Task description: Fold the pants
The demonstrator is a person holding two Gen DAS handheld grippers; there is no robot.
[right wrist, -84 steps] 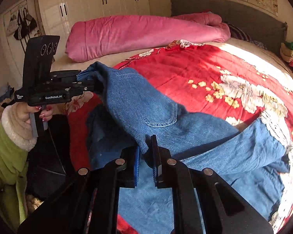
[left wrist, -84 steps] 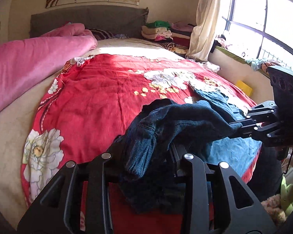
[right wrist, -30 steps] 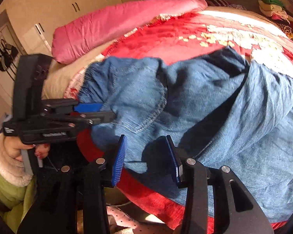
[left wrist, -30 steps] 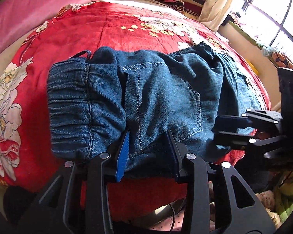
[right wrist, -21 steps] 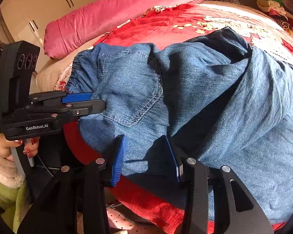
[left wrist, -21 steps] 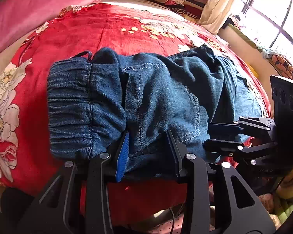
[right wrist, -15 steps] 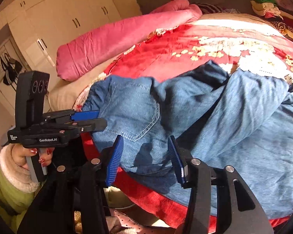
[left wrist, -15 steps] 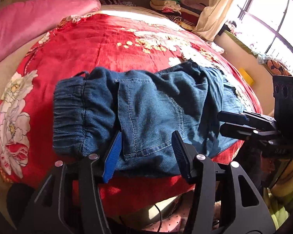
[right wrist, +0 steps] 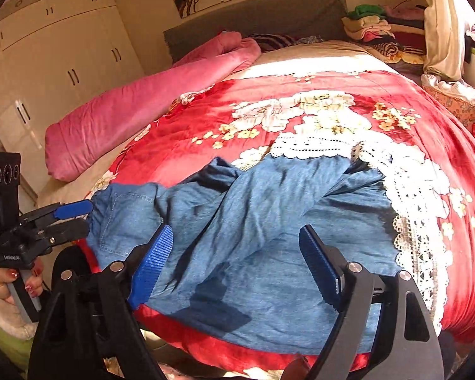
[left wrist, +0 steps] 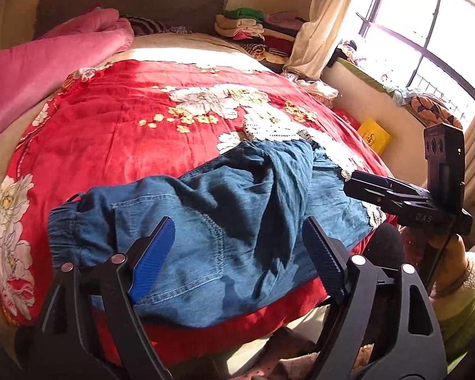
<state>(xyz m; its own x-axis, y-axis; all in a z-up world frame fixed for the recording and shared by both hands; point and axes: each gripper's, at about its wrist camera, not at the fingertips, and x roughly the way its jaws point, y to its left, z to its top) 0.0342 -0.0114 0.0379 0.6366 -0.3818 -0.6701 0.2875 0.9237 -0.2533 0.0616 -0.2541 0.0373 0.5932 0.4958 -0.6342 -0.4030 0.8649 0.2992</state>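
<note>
- The pants [left wrist: 224, 221] lay across the near edge of the red floral blanket [left wrist: 117, 133], spread but rumpled — one leg bunched diagonally over the other.
- Long axis ran side to side in front of the person: elastic waistband [left wrist: 66, 231] at the person's left, lace-trimmed leg ends [right wrist: 405, 209] away to the right.
- The left gripper [left wrist: 237, 247] hovered over the seat and back pocket, jaws spread wide, nothing between the blue pads [left wrist: 155, 253].
- The right gripper [right wrist: 234, 253] stood likewise released, jaws wide apart, above the mid-leg stretch of denim; it touched no cloth as far as the view showed.
- So: left hand nearer the waistband, right hand nearer the hems. Any lengthwise fold — hems carried over to waistband — would, by my reading, fall to the right hand travelling leftward along that axis while the left pinned the waist.
- The twisted ridge of cloth [right wrist: 224, 196] lay just beyond both grippers, between them; it probably wants flattening first, though the fisheye made its true height hard to judge.
- The pink quilt [right wrist: 148, 107] sat well clear, far side of the bed.
</note>
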